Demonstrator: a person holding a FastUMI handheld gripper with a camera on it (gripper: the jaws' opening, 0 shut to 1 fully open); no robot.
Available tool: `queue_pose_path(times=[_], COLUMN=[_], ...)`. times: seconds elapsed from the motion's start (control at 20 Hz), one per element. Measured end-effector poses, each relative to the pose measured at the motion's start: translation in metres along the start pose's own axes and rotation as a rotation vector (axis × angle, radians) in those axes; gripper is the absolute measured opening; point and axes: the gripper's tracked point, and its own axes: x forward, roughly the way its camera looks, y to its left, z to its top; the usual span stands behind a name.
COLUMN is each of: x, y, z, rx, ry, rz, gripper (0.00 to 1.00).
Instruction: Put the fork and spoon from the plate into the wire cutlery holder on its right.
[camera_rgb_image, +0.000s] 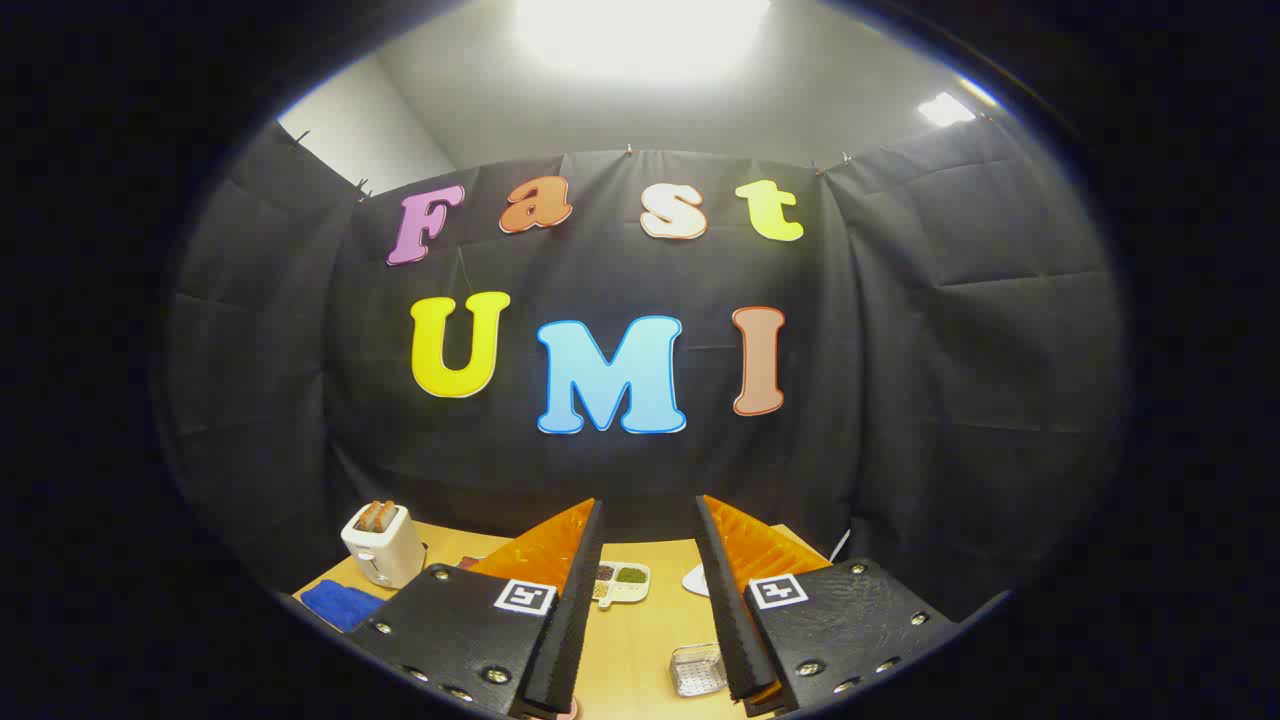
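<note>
My gripper is held high over a wooden table, tilted up toward the booth's back wall. Its fingers stand apart, open, with nothing between them. The wire cutlery holder is a small square basket on the table, low between the fingers and close against the inner side of the right one. It looks empty from here. A sliver of a pinkish rim peeks out under the left finger's base; I cannot tell what it is.
A white toaster with bread in its slots stands at the table's far left, a blue cloth in front of it. A small divided dish of seasonings lies beyond the fingers. A white object pokes out beside the right finger.
</note>
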Motion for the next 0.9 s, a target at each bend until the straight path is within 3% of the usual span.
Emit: queue_pose_path(times=[0.45, 0.9], x=[-0.016, -0.018], y=[0.026, 0.036], z=[-0.013, -0.013], rx=[0.079, 0.064], ry=[0.023, 0.028], rz=[0.028, 0.054], gripper=[0.56, 0.56])
